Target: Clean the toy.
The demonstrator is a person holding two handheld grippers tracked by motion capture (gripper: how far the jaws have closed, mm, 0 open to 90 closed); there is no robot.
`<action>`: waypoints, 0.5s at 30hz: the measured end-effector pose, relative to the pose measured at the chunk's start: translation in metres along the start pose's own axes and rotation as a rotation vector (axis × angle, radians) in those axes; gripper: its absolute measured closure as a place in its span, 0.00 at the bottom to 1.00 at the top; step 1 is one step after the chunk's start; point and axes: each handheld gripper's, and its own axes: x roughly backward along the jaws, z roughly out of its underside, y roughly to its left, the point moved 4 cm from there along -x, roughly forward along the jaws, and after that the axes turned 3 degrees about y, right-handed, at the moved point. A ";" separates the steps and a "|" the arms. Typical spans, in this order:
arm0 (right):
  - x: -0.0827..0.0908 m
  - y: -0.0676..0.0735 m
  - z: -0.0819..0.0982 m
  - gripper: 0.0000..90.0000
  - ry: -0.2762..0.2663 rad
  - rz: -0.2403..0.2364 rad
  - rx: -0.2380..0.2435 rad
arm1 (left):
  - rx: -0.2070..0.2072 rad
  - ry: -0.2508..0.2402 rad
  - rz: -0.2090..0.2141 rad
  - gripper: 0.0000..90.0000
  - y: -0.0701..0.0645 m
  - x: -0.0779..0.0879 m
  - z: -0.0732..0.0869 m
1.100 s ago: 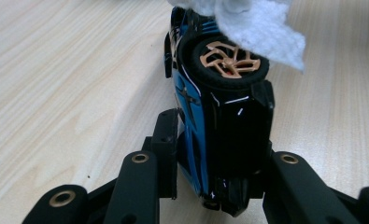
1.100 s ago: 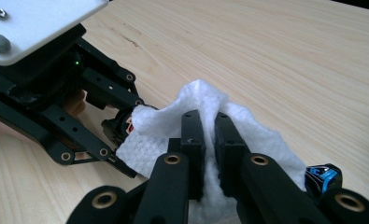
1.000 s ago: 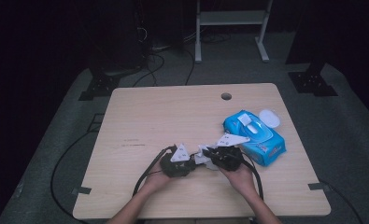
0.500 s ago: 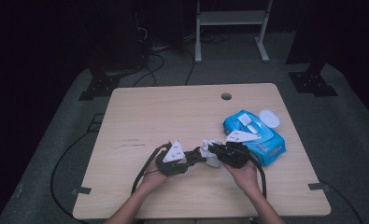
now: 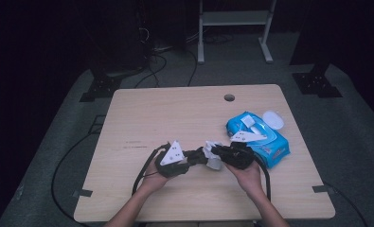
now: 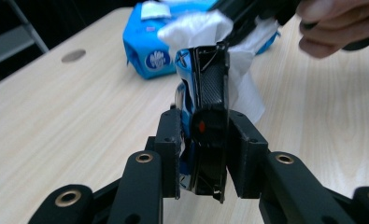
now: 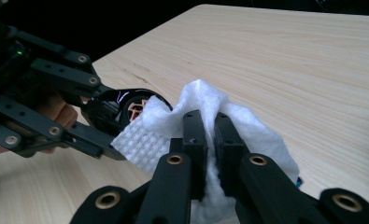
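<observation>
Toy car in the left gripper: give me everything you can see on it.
The toy car is small, blue and black, with a glossy shell and a carbon-look black panel bearing a small red dot. One dark wheel with an orange hub shows in the right gripper view. The left gripper clamps it between both jaws, held above the table. A white wet wipe, pinched in the right gripper, lies against its far end.

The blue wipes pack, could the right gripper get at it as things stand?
Probably not yet: the right gripper is shut on a white wipe pressed against the toy car. The wipes pack lies beside it, with nothing between.
</observation>
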 end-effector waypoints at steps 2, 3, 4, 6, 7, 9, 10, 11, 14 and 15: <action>0.000 -0.001 0.000 0.95 -0.004 -0.015 -0.017 | -0.004 -0.027 0.002 0.77 0.000 0.005 -0.005; 0.000 -0.001 0.000 0.95 -0.005 -0.022 -0.026 | -0.006 -0.036 0.001 0.77 0.000 0.007 -0.007; 0.000 -0.001 0.000 0.95 -0.003 -0.032 -0.035 | -0.006 -0.051 0.003 0.77 0.000 0.009 -0.009; -0.002 0.000 0.002 0.95 0.001 -0.046 -0.048 | -0.003 -0.066 0.005 0.79 0.002 0.012 -0.012; -0.002 0.000 0.002 0.95 -0.003 -0.048 -0.054 | -0.011 -0.068 0.004 0.79 0.002 0.012 -0.012; -0.003 0.000 0.002 0.95 -0.004 -0.050 -0.056 | -0.006 -0.073 0.010 0.79 0.002 0.012 -0.012; -0.003 0.000 0.002 0.95 -0.005 -0.053 -0.061 | -0.008 -0.073 0.010 0.79 0.002 0.012 -0.012; -0.003 0.000 0.003 0.95 -0.006 -0.053 -0.062 | -0.010 -0.071 0.009 0.79 0.002 0.012 -0.012; -0.002 0.001 0.004 0.95 -0.004 -0.056 -0.078 | -0.012 -0.072 0.013 0.79 0.001 0.012 -0.013; -0.002 0.000 0.004 0.95 -0.006 -0.061 -0.083 | -0.010 -0.074 0.017 0.79 0.001 0.013 -0.013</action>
